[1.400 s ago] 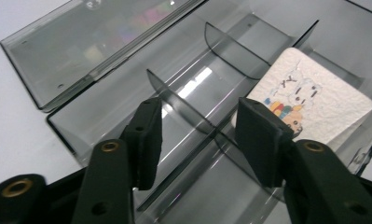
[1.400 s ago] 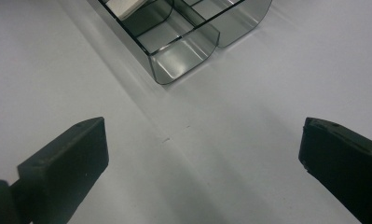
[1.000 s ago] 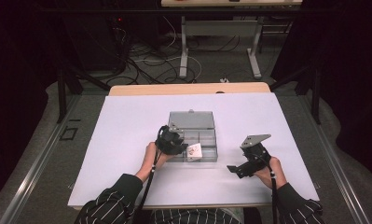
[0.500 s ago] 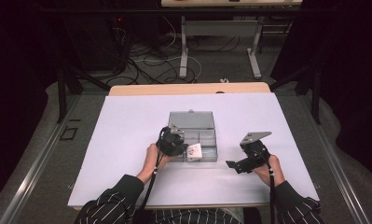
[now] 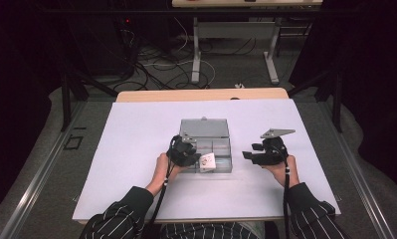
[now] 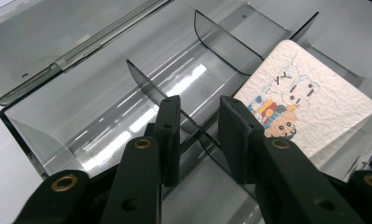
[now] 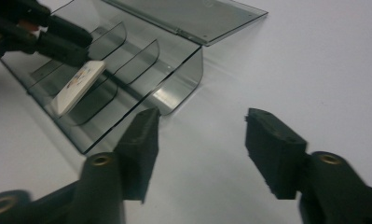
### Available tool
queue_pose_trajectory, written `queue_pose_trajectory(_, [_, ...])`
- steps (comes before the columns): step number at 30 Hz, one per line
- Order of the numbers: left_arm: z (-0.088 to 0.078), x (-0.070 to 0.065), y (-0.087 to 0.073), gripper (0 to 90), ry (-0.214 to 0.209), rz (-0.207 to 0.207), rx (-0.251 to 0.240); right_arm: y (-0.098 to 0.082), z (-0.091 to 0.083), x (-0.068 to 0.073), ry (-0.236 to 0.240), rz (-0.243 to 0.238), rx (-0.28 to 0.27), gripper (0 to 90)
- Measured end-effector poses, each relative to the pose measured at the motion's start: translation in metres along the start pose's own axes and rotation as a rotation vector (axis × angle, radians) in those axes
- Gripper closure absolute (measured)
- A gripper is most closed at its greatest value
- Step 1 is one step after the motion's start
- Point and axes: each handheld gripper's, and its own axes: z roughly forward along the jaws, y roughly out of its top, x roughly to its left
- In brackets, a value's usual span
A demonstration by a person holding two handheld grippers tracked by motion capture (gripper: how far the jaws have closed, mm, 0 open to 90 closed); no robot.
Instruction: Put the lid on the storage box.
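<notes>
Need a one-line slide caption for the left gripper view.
Left gripper shut on a divider of the open clear box, beside a picture card.

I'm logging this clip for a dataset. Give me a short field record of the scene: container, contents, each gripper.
container: clear plastic divider box, lid open, on the white table
contents: white picture card, leaning in a compartment
left gripper: jaws shut on the box's front wall where a divider meets it
right gripper: jaws have just been closing, nothing between them, over bare table beside the box
</notes>
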Motion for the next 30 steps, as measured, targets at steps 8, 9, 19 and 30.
queue_pose_trajectory(8, [0.0,0.0,0.0,70.3,0.0,-0.001,-0.001,0.016,0.024,-0.01,-0.033,0.071,-0.001,79.8])
queue_pose_trajectory(9, [0.0,0.0,0.0,70.2,0.0,-0.001,-0.001,0.019,0.028,-0.01,-0.04,0.083,-0.004,82.9])
queue_pose_trajectory(19, [0.0,0.0,0.0,70.2,0.001,-0.001,-0.003,0.038,0.061,-0.019,-0.044,0.1,0.003,90.0])
queue_pose_trajectory(30, [0.0,0.0,0.0,70.3,-0.004,0.0,-0.006,0.043,0.101,-0.026,-0.073,0.137,0.062,90.0])
